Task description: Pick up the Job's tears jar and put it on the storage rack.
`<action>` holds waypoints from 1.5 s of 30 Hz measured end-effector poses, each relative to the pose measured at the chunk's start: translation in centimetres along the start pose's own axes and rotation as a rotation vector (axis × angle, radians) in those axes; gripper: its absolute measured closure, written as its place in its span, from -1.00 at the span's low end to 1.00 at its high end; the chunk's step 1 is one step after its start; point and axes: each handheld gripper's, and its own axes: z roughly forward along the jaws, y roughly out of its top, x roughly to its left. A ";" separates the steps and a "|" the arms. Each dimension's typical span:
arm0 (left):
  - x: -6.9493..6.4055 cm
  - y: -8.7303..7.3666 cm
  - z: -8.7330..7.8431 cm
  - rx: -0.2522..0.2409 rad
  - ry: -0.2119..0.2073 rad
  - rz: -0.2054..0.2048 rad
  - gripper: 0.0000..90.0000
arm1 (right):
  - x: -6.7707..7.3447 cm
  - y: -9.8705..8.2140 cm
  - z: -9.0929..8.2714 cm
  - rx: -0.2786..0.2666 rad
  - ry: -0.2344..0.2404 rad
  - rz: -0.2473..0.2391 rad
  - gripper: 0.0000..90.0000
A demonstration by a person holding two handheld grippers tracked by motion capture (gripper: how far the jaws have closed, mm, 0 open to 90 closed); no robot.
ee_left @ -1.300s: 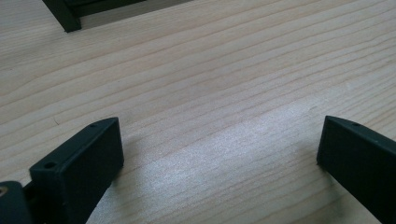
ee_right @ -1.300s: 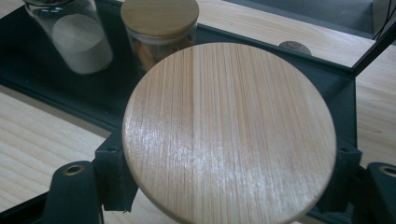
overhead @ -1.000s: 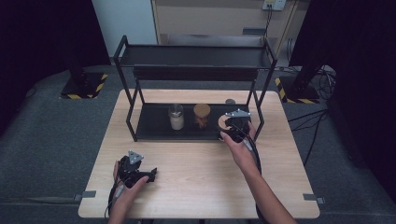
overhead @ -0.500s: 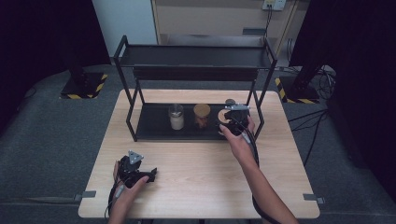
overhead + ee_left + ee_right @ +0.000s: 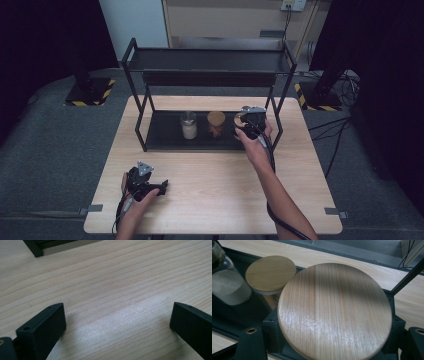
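Note:
My right gripper [image 5: 248,123] is shut on a jar with a round wooden lid [image 5: 334,312], its jaws pressing on the jar from both sides just below the lid. The held jar [image 5: 240,120] hangs over the right end of the black rack's lower shelf [image 5: 165,132]. On that shelf stand a glass jar with white contents [image 5: 188,125] [image 5: 227,287] and a jar with a wooden lid [image 5: 216,122] [image 5: 270,273], just left of the held one. My left gripper [image 5: 159,188] [image 5: 117,322] rests open on the wooden table [image 5: 215,180] near its front left, nothing between its jaws.
The black metal rack has an upper shelf [image 5: 210,60] over the lower one and an upright post [image 5: 278,117] just right of the held jar. Cables trail from both grippers. Dark floor surrounds the table.
My right hand has carried the jar away from the person and into the rack's right end, beside the wooden-lidded jar. The left hand has stayed where it was.

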 end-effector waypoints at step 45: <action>0.0 0.0 0.0 0.001 0.000 0.000 -1.00 | -1.0 0.3 4.1 0.018 -0.009 0.019 -0.43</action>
